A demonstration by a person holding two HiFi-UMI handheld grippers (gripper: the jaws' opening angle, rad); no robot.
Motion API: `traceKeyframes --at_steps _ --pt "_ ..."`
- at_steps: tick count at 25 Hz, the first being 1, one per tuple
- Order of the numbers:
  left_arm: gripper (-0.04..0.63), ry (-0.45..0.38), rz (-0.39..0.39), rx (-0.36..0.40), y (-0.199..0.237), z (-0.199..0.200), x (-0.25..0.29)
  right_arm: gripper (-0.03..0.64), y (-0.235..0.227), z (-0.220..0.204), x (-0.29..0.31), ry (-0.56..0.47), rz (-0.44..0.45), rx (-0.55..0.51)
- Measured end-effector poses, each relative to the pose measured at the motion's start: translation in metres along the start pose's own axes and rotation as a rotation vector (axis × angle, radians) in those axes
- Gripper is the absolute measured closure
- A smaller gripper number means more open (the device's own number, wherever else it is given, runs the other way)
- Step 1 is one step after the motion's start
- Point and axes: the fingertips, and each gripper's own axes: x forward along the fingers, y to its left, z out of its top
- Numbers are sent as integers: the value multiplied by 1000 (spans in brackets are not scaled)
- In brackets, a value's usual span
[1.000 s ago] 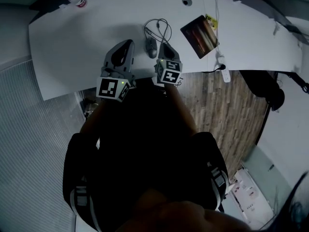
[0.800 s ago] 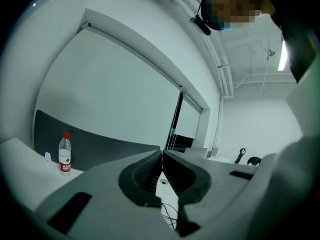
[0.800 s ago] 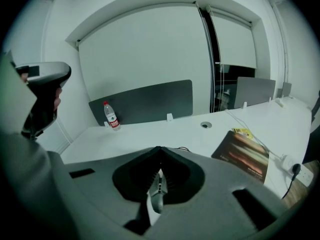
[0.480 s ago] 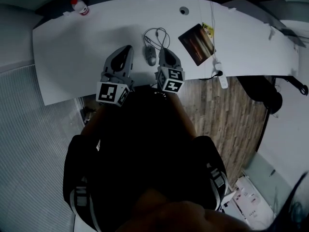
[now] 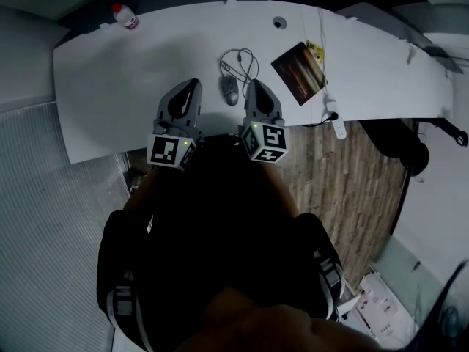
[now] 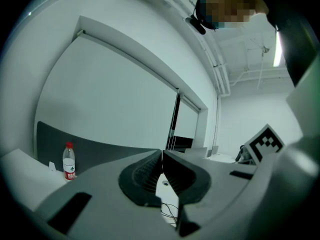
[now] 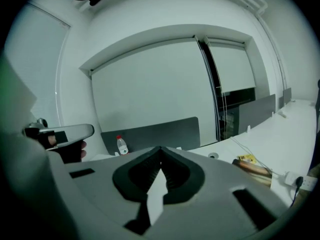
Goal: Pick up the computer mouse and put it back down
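Observation:
A grey computer mouse lies on the white desk, its dark cable looped behind it. My left gripper hovers to the mouse's left and my right gripper to its right, neither touching it. In the left gripper view the left gripper has its jaws pressed together with nothing between them, and a bit of cable shows below. The right gripper is likewise shut and empty. The mouse itself is hidden in both gripper views.
A water bottle stands at the desk's far left corner. A dark mouse pad lies to the right, a white power strip by the front edge, a cable hole at the back. Wooden floor lies beyond the desk's right edge.
My right gripper has risen above the desk and tilted, its marker cube coming closer to the head camera. The left gripper has barely moved. The mouse stays on the desk.

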Motion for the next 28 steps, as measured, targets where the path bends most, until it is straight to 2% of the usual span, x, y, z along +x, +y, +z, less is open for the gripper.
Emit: traceKeyframes --at_steps 3,8,16,21,28 --pt "589 -3 3 30 2 0 -1 615 5 4 -6 -21 16 16" --pt "589 7 20 15 3 -2 0 615 8 22 -16 -85 7 -15" --pt "589 40 -5 55 1 -10 2 615 9 24 -18 -82 22 -54" --pt "589 -4 6 52 1 -1 9 617 9 27 -15 -88 40 -32" --pt "589 47 -1 58 2 -12 11 617 8 28 -12 -71 33 -47"
